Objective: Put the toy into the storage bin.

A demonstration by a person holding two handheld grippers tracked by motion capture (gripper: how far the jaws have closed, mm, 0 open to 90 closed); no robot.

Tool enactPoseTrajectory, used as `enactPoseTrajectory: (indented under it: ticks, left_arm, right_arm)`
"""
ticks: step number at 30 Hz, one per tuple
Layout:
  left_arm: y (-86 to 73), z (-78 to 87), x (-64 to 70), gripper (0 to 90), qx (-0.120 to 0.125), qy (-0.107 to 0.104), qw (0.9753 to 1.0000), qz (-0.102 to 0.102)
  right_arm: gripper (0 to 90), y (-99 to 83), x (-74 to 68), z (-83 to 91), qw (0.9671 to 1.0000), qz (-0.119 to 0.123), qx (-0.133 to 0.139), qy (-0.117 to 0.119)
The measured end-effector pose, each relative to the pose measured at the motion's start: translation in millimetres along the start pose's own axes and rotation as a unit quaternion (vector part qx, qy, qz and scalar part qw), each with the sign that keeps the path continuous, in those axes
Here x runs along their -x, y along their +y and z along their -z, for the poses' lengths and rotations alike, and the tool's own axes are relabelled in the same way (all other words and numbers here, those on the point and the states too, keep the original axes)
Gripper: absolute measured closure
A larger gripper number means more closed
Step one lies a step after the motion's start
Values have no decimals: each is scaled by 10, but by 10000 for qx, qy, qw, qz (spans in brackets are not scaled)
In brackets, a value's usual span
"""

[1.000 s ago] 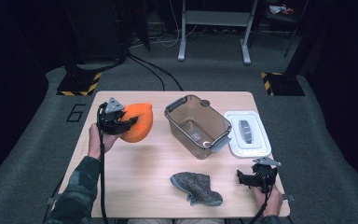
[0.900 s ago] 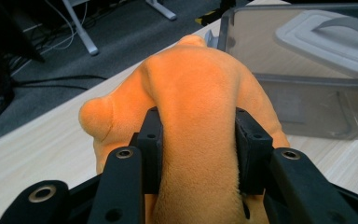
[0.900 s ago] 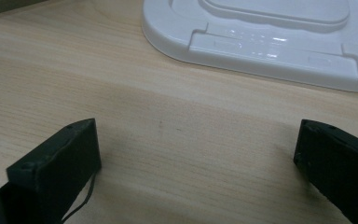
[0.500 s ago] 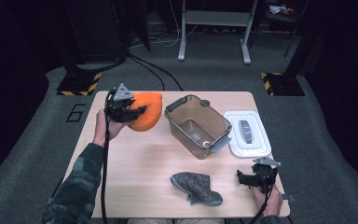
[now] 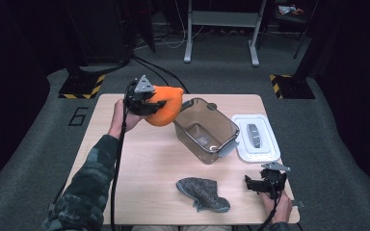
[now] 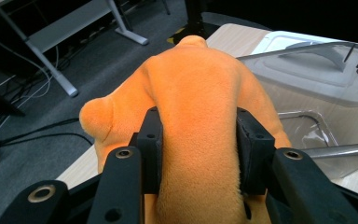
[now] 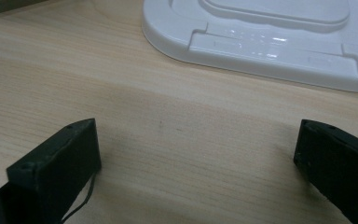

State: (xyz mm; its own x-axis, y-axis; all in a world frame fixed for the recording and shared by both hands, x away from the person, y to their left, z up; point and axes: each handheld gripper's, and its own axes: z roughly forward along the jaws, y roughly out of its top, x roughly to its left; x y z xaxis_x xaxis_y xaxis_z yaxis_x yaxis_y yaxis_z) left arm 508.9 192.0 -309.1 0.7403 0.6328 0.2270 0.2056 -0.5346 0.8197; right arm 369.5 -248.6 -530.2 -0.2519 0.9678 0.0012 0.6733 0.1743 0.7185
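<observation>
The left hand-held gripper point(image 6: 198, 140) clamps the orange plush toy point(image 5: 163, 107) in the air over the counter's point(image 5: 139, 163) far left part, beside the clear bin point(image 5: 205, 130). The right hand-held gripper point(image 7: 196, 154) rests wide open, holding nothing, near the counter's near right corner.

plush point(image 5: 166, 103) L of bin point(image 5: 204, 130) | lid point(image 5: 256, 137) R | cloth point(image 5: 203, 193) front

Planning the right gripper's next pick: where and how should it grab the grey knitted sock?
Probably the raised, bunched end of the grey knitted sock, coming from above. It lies flat and limp on the table, so there is no edge to take from the side; the thicker folds give the jaws something to pinch. The right gripper rests open just to its right.
</observation>
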Motion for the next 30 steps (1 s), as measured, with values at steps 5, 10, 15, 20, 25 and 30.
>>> enactPoseTrajectory:
  ticks: [5,10,15,20,25,30]
  left_arm:
    - [109,-105,20,600,-34,-142,9997,-197]
    - [200,-235,56,598,-40,-271,9990,-359]
    - [255,-372,91,596,-39,-357,9983,-456]
    - [294,-503,107,596,-49,-404,9975,-581]
    - [317,-619,132,595,-19,-524,9967,-623]
    - [301,-742,166,592,-23,-655,9962,-579]
  right_arm:
    - [0,1,-2,0,10000,-15,4,-3]
    - [0,2,1,-3,10000,3,14,-6]
    - [0,2,2,-4,10000,10,18,-8]
    - [0,2,2,-4,10000,9,18,-7]
    - [0,2,2,-4,10000,9,18,-7]
    - [0,2,2,-4,10000,9,17,-8]
